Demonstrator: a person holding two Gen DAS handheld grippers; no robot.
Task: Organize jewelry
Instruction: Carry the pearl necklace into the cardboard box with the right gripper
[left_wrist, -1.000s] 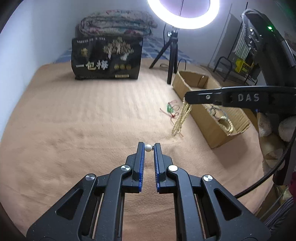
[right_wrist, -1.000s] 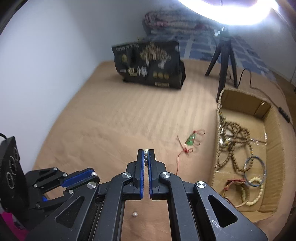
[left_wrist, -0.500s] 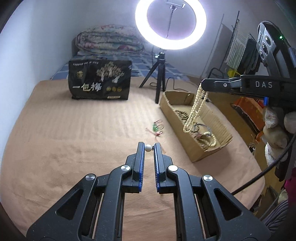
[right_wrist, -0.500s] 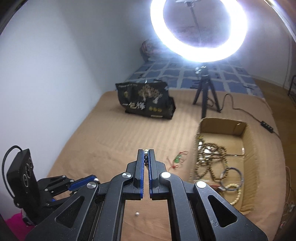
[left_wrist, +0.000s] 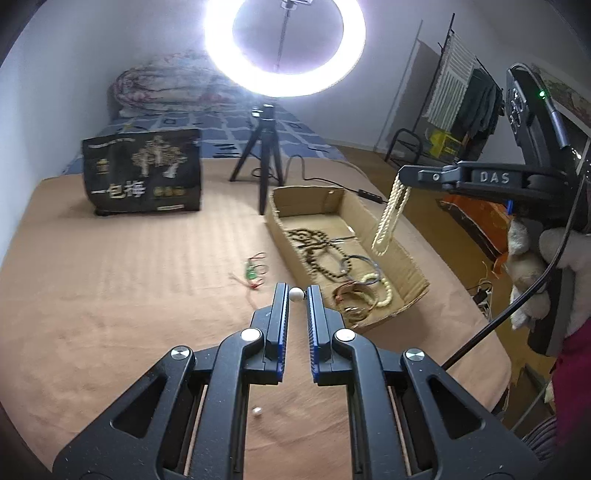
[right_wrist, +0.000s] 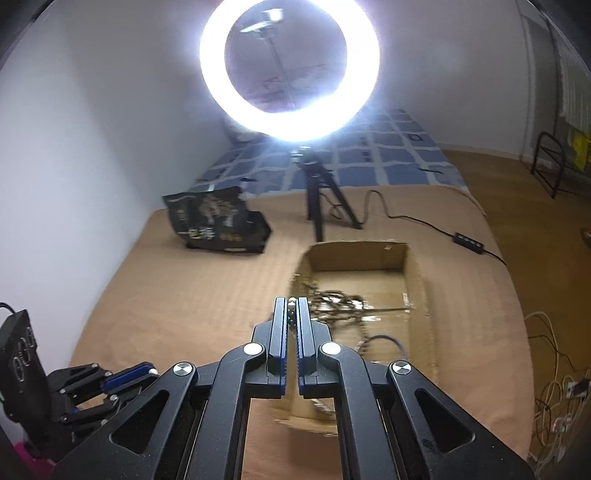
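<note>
Left wrist alone shows necklace (left_wrist: 388, 218) over box (left_wrist: 413, 269)

Right gripper (right_wrist: 292, 306) up over the cardboard box (right_wrist: 417, 273), fingers nipped tight on a few small beads (right_wrist: 291, 303). Inside the box, just past the fingertips, a blurred tangle of brown bead strands (right_wrist: 338, 304) and a dark bangle (right_wrist: 384, 341). Beyond the box, a blazing ring light (right_wrist: 290, 70) on its tripod (right_wrist: 321, 195). Left of the box, a black printed bag (right_wrist: 218, 225). Lower left of the box, left gripper (right_wrist: 110, 384), jaw state unclear.
</note>
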